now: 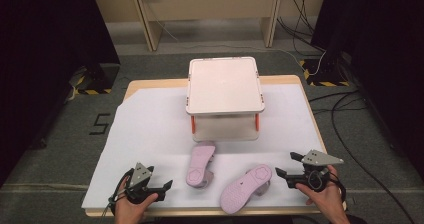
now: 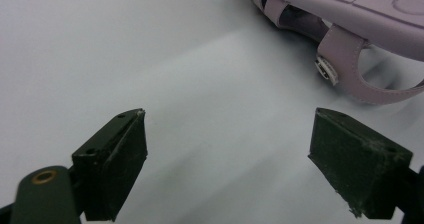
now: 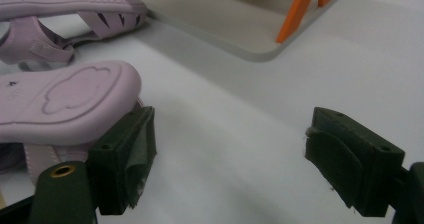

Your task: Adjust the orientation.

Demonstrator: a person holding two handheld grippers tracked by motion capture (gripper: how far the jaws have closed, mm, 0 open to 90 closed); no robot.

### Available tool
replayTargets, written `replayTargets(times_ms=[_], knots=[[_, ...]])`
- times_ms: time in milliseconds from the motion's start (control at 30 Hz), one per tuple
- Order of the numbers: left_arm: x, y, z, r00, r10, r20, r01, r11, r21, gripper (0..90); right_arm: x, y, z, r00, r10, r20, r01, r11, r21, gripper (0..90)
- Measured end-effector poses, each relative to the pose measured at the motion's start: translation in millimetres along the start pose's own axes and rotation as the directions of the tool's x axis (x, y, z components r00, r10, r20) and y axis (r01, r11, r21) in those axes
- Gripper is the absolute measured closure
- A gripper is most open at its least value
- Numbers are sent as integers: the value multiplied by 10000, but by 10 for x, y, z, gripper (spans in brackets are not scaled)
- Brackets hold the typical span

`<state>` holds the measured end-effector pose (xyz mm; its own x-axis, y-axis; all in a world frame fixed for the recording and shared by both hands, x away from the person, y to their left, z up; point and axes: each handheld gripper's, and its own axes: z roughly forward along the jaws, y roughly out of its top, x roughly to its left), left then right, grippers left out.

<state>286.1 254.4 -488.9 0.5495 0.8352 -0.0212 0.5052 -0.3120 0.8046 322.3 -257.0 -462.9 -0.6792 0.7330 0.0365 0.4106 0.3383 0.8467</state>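
Two lilac sandals lie sole-up on the white sheet in front of a small two-tier rack [image 1: 225, 84]. The left sandal [image 1: 200, 164] [image 2: 350, 14] [image 3: 65, 11] points its toe at the rack. The right sandal [image 1: 246, 188] [image 3: 65, 101] lies slanted, with a cloud shape pressed into its heel. My left gripper [image 1: 162, 188] [image 2: 227, 134] rests at the front left, open, aimed at the left sandal's strap with bare sheet between its jaws. My right gripper [image 1: 286, 165] [image 3: 230, 134] is open at the front right, and one jaw sits just beside the right sandal's heel.
The rack has a white top, orange legs [image 3: 295, 14] and a low base shelf [image 3: 240, 24]. The white sheet [image 1: 150, 124] covers a wooden table [image 1: 135, 86]. Cables [image 1: 350, 114] run over the floor to the right, and black curtains hang on both sides.
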Motion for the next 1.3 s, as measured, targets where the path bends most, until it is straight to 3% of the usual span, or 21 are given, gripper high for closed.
replayTargets(times_ms=[300,500,667,767,867,967,1000,1033,1067,1100,1200,1300], knots=[[37,-10,4,9990,-281,-334,282,9996,36,147,107,85,-66,9972,-409,-622,373,9976,-578,237],[46,-16,11,9992,-279,-276,281,9996,66,148,300,129,-88,9859,-1038,-1310,958,9932,-657,265],[52,-21,21,9992,-346,-214,349,9993,100,148,471,167,-92,9679,-1725,-1829,1592,9836,-849,278],[58,-23,23,9991,-390,-193,392,9992,105,148,568,178,-63,9508,-2177,-2205,2023,9751,-906,300],[61,-24,23,9989,-412,-216,415,9991,123,148,641,173,-4,9351,-2633,-2373,2510,9646,-809,305],[62,-24,22,9989,-421,-208,423,9990,118,148,675,170,30,9282,-2889,-2343,2810,9573,-674,301],[64,-25,23,9989,-421,-210,424,9990,122,148,691,170,46,9241,-3077,-2265,3017,9514,-614,291],[65,-26,25,9989,-426,-217,429,9990,130,148,716,178,83,9115,-3418,-2287,3377,9395,-584,282],[65,-26,25,9989,-426,-217,429,9990,130,148,716,178,83,9115,-3418,-2287,3377,9395,-584,282],[66,-28,26,9988,-446,-208,449,9989,135,148,740,183,122,9003,-3608,-2433,3600,9316,-494,267],[65,-28,29,9987,-466,-215,468,9988,121,148,771,194,178,8791,-4019,-2562,4067,9128,-365,231],[66,-29,30,9987,-461,-197,464,9988,142,149,743,213,213,8696,-4150,-2675,4249,9050,-228,226]])
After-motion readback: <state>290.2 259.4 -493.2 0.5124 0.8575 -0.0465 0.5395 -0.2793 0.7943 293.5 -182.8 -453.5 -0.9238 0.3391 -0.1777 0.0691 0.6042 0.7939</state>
